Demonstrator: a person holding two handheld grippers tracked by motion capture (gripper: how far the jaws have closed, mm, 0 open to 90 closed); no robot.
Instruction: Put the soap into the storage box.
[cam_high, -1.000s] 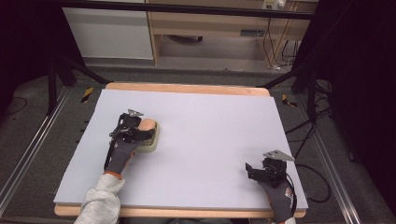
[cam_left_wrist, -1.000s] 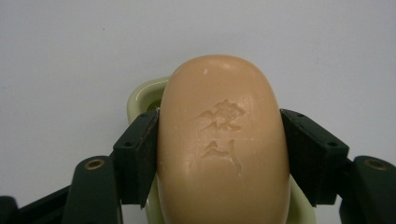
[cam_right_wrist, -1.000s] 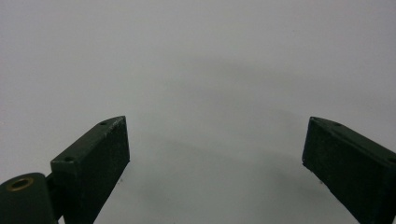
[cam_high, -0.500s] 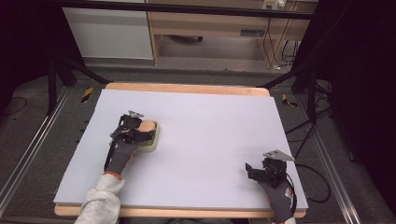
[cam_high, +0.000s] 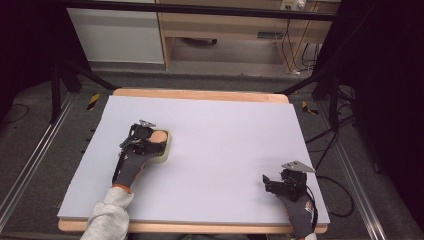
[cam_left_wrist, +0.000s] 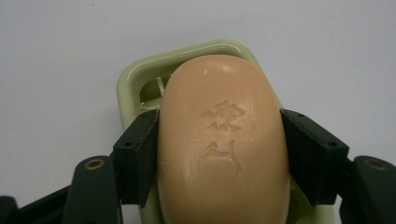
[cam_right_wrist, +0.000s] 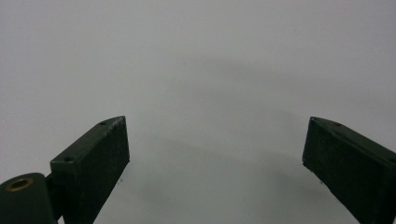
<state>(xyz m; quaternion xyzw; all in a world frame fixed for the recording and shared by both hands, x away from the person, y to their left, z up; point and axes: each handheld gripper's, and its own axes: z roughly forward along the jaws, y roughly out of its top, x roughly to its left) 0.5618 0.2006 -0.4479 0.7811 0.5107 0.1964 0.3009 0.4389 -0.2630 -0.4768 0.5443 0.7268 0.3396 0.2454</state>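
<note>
A peach-coloured bar of soap (cam_left_wrist: 222, 140) with stamped characters lies in a pale green soap dish (cam_left_wrist: 135, 77) on the left part of the white table. My left gripper (cam_left_wrist: 219, 135) has its two black jaws pressed against the soap's sides, shut on it. From above, the same soap (cam_high: 158, 136) and dish (cam_high: 166, 153) sit just ahead of the left gripper (cam_high: 152, 141) and the gloved hand. My right gripper (cam_high: 267, 182) rests near the table's front right corner; in its own view the right gripper (cam_right_wrist: 215, 144) stands open over bare tabletop.
The white table surface (cam_high: 225, 135) has a wooden edge at the back and front. Black stand legs and cables lie on the floor beyond the right side. A cabinet and wooden shelf stand behind the table.
</note>
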